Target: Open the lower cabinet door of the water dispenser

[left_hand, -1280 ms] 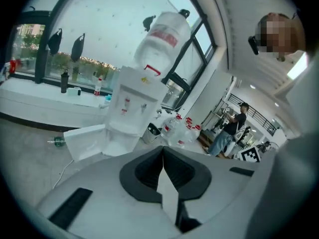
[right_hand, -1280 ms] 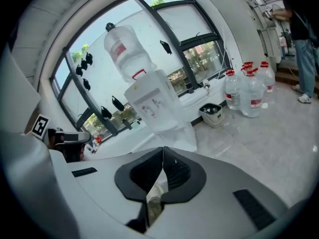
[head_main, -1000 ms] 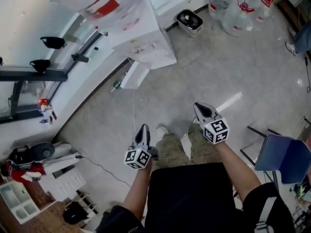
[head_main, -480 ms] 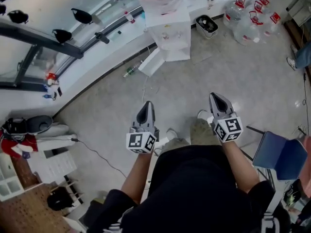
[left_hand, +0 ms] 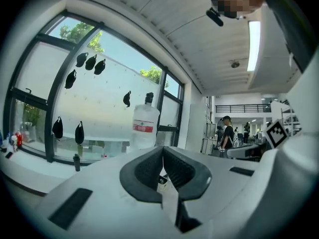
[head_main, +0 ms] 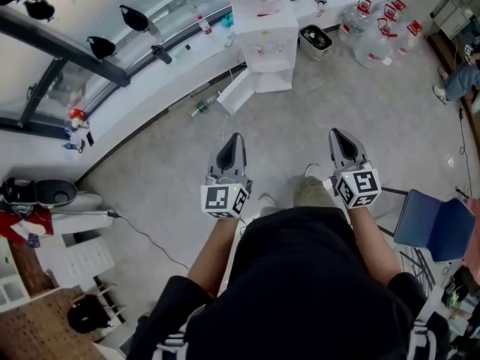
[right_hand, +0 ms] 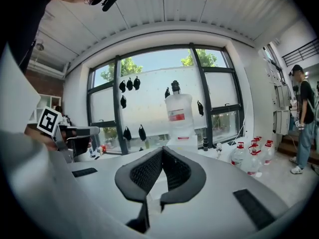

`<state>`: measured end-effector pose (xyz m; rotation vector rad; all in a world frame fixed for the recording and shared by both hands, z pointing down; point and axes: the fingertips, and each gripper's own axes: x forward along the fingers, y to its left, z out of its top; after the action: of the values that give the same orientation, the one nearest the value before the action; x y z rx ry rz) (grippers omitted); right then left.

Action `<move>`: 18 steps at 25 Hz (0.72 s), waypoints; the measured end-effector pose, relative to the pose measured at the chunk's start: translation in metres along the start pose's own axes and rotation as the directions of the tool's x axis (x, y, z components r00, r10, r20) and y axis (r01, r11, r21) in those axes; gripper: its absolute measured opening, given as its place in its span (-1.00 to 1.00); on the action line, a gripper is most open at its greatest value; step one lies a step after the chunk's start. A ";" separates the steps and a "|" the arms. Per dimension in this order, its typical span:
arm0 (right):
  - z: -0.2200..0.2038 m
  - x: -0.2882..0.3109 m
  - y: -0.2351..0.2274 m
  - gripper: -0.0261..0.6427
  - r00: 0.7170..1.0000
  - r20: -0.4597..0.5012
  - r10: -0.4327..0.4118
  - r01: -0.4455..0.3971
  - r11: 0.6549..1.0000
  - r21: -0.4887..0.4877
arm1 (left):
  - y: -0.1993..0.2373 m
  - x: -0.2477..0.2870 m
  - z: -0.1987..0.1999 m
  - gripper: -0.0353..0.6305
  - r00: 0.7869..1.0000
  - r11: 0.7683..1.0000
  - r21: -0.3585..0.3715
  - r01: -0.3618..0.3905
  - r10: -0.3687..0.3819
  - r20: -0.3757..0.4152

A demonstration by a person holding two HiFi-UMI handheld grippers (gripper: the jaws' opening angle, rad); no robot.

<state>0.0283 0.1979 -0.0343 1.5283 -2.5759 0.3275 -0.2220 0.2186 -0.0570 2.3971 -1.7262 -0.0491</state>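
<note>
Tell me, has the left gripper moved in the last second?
Yes. In the head view the left gripper has shifted up the picture, closer to the water dispenser by the window. Its jaws are shut, with nothing between them.

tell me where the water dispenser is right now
In the head view the water dispenser stands at the top centre against the window ledge, with a black bin just right of it and spare water jugs further right.

A bare, workshop-like hall. A water dispenser [head_main: 266,51] stands against a long window wall [right_hand: 149,93]. To its right are a waste bin [head_main: 316,41] and spare water jugs [head_main: 375,32] on concrete floor [head_main: 360,118]. Farther right is a mezzanine railing [left_hand: 244,108].
</note>
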 end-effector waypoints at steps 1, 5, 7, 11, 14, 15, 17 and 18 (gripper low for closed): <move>0.002 -0.002 0.004 -0.93 1.000 0.002 -0.002 0.002 1.000 -0.007 | -0.001 -0.003 -0.001 -0.88 1.000 1.000 0.005 0.008 -0.008 -0.001; 0.007 -0.010 0.020 -0.92 1.000 0.016 -0.012 0.012 1.000 -0.023 | 0.002 -0.018 -0.007 -0.88 1.000 1.000 0.000 0.026 -0.026 -0.013; 0.007 -0.014 0.026 -0.93 0.999 0.022 -0.024 0.025 0.999 -0.046 | 0.006 -0.024 -0.010 -0.88 0.999 0.999 0.000 0.033 -0.033 -0.015; 0.000 -0.020 0.037 -0.93 0.999 0.010 -0.053 0.054 0.996 -0.069 | 0.014 -0.034 -0.014 -0.88 0.998 0.999 -0.009 0.053 -0.053 -0.016; -0.005 -0.022 0.045 -0.93 0.999 -0.004 -0.054 0.053 0.995 -0.087 | 0.018 -0.042 -0.022 -0.88 0.998 0.998 -0.021 0.056 -0.056 -0.026; -0.004 -0.024 0.046 -0.93 0.998 -0.002 -0.056 0.055 0.994 -0.094 | 0.016 -0.044 -0.024 -0.88 0.998 0.998 -0.021 0.059 -0.059 -0.027; -0.002 -0.031 0.048 -0.93 0.998 0.014 -0.062 0.063 0.991 -0.117 | 0.009 -0.048 -0.027 -0.88 0.997 0.997 -0.025 0.068 -0.068 -0.025; -0.001 -0.035 0.049 -0.93 0.998 0.025 -0.065 0.068 0.990 -0.127 | 0.005 -0.050 -0.029 -0.88 0.997 0.997 -0.026 0.072 -0.073 -0.023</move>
<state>0.0020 0.2502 -0.0473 1.5754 -2.5011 0.1364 -0.2394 0.2682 -0.0322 2.4317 -1.6184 -0.0510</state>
